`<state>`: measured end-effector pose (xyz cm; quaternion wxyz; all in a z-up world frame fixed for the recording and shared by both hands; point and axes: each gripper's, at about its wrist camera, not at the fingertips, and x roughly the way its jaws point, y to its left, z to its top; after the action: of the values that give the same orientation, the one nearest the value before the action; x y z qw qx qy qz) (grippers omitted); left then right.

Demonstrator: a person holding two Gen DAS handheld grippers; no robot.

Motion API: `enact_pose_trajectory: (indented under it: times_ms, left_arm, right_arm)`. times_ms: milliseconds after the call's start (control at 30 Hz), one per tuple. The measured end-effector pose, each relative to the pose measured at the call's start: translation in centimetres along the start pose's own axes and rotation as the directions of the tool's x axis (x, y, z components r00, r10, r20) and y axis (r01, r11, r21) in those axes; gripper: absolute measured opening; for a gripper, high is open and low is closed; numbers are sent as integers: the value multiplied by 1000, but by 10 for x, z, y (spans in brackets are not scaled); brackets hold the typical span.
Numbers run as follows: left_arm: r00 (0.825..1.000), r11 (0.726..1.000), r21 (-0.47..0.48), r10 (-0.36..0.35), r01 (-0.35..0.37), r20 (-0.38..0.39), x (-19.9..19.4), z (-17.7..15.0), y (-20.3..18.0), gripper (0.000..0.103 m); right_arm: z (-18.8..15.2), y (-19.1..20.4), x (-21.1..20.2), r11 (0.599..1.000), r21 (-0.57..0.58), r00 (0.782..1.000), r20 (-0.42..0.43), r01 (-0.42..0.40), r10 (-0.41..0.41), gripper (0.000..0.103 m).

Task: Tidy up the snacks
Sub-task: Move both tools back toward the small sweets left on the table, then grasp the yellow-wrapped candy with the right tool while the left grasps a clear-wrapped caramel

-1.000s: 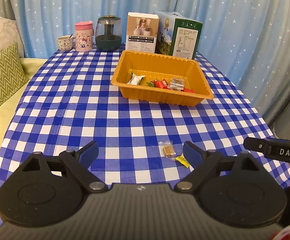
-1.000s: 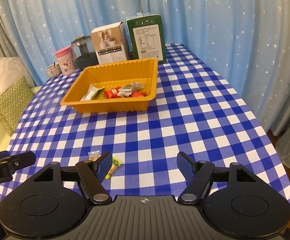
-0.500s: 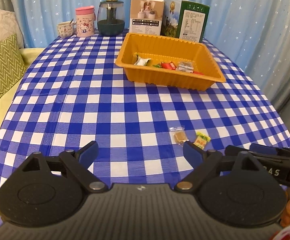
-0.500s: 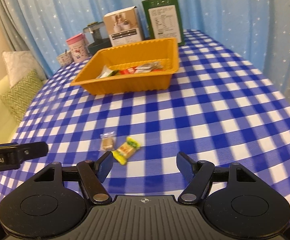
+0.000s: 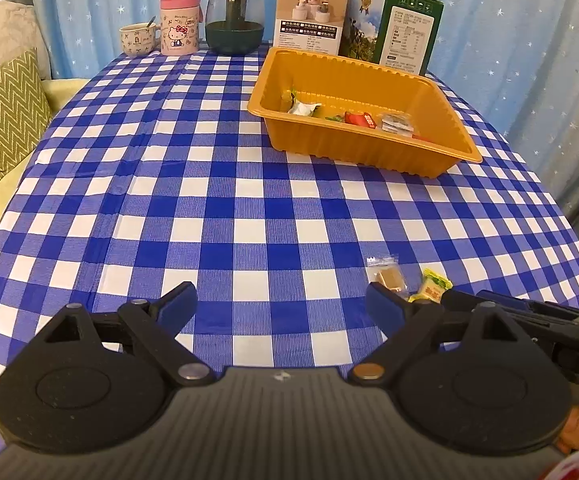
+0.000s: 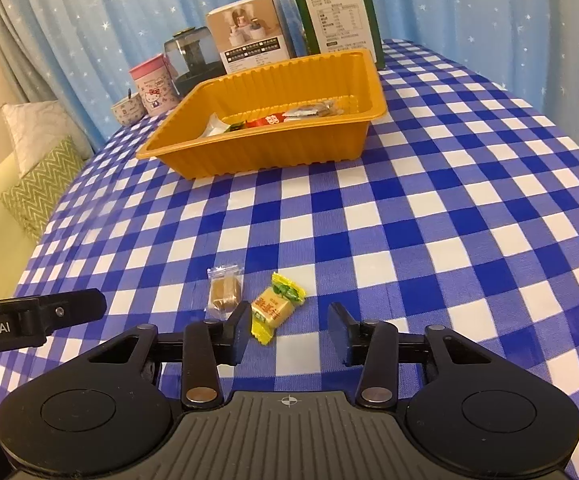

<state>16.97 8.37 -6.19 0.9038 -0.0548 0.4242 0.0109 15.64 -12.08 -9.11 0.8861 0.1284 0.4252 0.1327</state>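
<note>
Right tool (image 6: 287, 330), jaws spread wide, hovers at the yellow candy (image 6: 274, 311) low in the frame on the tabletop (image 6: 429, 220); next, I judge, close and carry to the orange tray (image 6: 249, 152).

right gripper (image 6: 287, 330) lowered closer to yellow candy (image 6: 272, 309), fingers narrowed; left gripper (image 5: 281, 306) shifted left
</note>
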Motion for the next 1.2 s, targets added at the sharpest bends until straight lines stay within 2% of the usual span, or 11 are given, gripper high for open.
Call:
enact_pose_trajectory:
  times_ms: [533, 700, 933, 1200]
  left_arm:
    - [1000, 1000, -28, -7, 6, -7, 11, 3, 1, 90]
    - [1000, 1000, -28, -6, 6, -9, 12, 2, 0, 90]
    - [1000, 1000, -27, -12, 12, -10, 12, -1, -3, 90]
    - [999, 999, -18, -34, 34, -9, 11, -4, -5, 90]
  right_arm:
    - [8, 19, 31, 998, 30, 998, -9, 56, -56, 42]
    - [5, 27, 36, 994, -64, 996, -2, 86, -87, 36]
    - [-6, 25, 30, 966, -217, 990, 24, 144, -142, 36]
    - [-15, 11, 20, 971, -186, 989, 16, 148, -147, 36]
